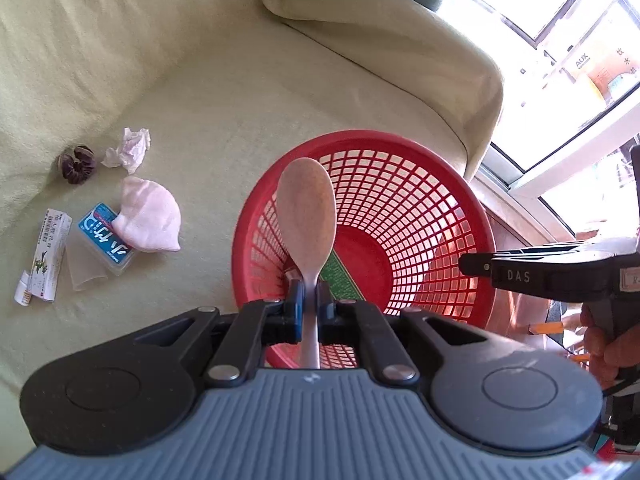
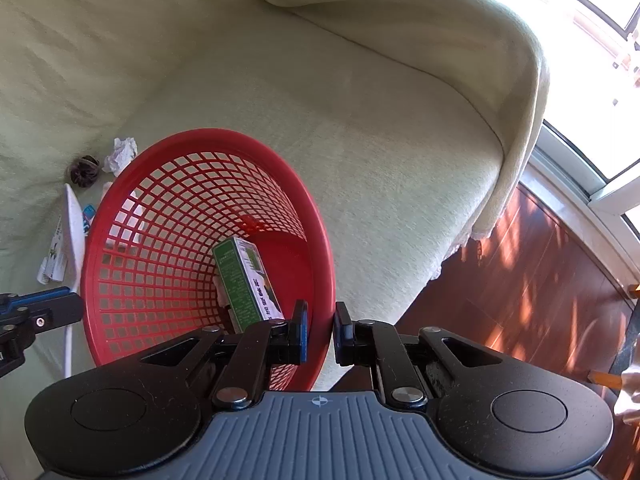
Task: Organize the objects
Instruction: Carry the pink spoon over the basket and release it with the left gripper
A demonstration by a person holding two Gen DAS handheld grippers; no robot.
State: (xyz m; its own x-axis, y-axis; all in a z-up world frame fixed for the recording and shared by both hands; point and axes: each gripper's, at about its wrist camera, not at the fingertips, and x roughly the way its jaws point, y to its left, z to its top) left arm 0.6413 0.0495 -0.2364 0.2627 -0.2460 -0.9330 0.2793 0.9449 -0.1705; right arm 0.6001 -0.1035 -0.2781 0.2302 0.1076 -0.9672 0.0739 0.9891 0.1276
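Fuzzy sofa (image 1: 224, 92); round mesh basket (image 1: 424, 184), possibly plastic spoon (image 1: 306, 208).

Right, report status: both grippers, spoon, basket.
Left gripper shut on spoon, poised over red basket. Right gripper clamps basket rim. Green box inside. Nothing blocking the drop.

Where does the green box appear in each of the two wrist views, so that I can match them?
Left wrist view: the green box lies on the red basket floor, mostly hidden behind the spoon held by the left gripper.
Right wrist view: it lies lower centre inside the basket.
Shared landmark: the crumpled tissue on the sofa.
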